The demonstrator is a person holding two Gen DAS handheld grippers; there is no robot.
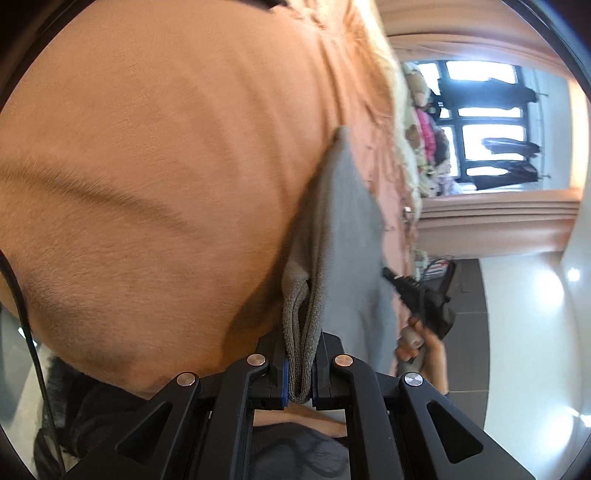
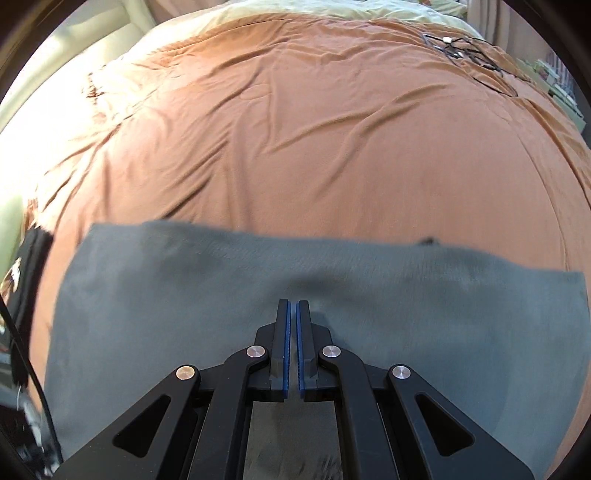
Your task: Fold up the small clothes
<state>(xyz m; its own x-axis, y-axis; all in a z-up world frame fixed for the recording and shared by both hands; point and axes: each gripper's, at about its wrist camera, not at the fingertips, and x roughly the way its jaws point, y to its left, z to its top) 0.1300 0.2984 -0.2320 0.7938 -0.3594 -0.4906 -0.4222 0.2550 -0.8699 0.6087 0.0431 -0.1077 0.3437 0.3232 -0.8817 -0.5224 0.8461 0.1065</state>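
Observation:
A grey cloth (image 2: 332, 314) lies spread flat on the orange bedspread (image 2: 295, 129). In the left wrist view my left gripper (image 1: 299, 347) is shut on a bunched edge of the grey cloth (image 1: 340, 229), which stretches away from the jaws over the orange bedspread (image 1: 147, 166). My right gripper (image 2: 293, 306) is shut with nothing between its blue pads; its tips sit over the middle of the cloth, and I cannot tell if they touch it. The right gripper (image 1: 417, 295) also shows in the left wrist view, held by a hand (image 1: 417, 343) beside the cloth.
Tangled black cables (image 2: 469, 51) lie at the far right of the bed. A pale sheet (image 2: 332, 7) shows beyond the bedspread. A dark garment (image 2: 26, 266) sits at the bed's left edge. A window (image 1: 487, 122) with hanging clothes and a tiled floor (image 1: 469, 325) appear sideways.

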